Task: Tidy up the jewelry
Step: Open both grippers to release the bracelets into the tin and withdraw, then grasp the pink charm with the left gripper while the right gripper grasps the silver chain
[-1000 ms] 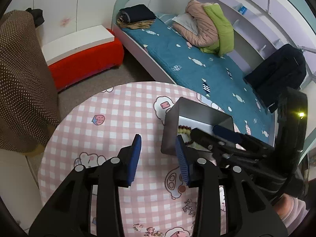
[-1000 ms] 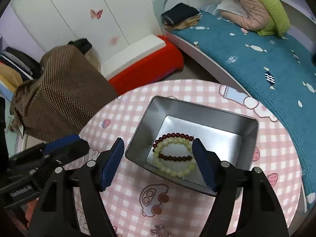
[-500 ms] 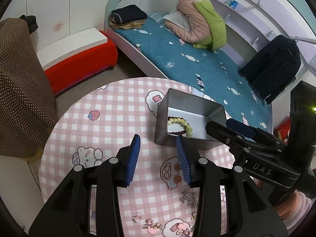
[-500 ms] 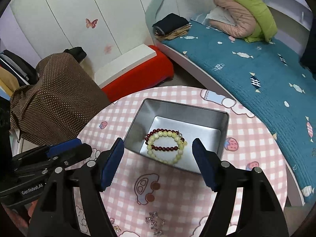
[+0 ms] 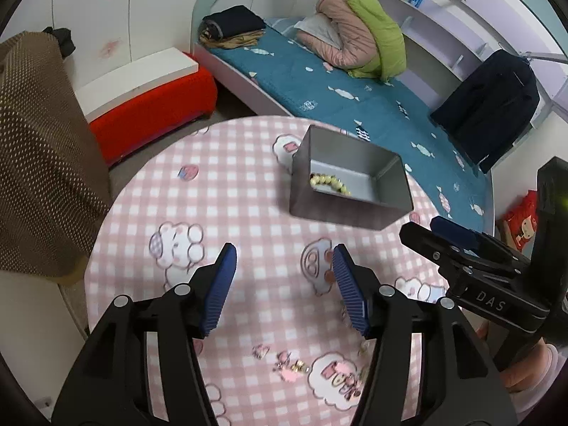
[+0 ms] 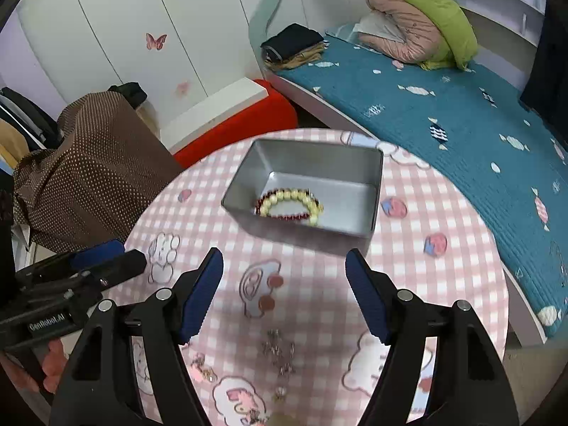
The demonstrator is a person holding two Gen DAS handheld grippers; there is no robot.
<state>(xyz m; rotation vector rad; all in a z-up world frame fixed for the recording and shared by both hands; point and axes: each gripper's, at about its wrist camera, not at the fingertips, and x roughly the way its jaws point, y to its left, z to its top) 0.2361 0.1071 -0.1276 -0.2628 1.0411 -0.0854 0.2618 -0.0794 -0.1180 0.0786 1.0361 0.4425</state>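
Observation:
A grey metal box (image 6: 372, 191) stands on the round pink checked table (image 6: 443, 284); it also shows in the left wrist view (image 5: 340, 213). Inside lie a cream bead bracelet (image 6: 284, 197) and a dark red bead bracelet (image 6: 294, 216); the cream one shows in the left wrist view (image 5: 330, 184). Small loose jewelry pieces (image 6: 278, 349) lie on the cloth near me, also in the left wrist view (image 5: 293, 365). My left gripper (image 5: 284, 284) is open and empty above the table. My right gripper (image 6: 284, 291) is open and empty, short of the box.
A blue bed (image 6: 443, 117) with folded clothes runs behind the table. A red bench (image 5: 149, 106) and a brown dotted cloth (image 5: 39, 149) stand at the left. The table edge is close at the left and right.
Both grippers have pulled back and up from the box. The left gripper has opened wider. The bracelets stay in the box, and the loose jewelry has come into view.

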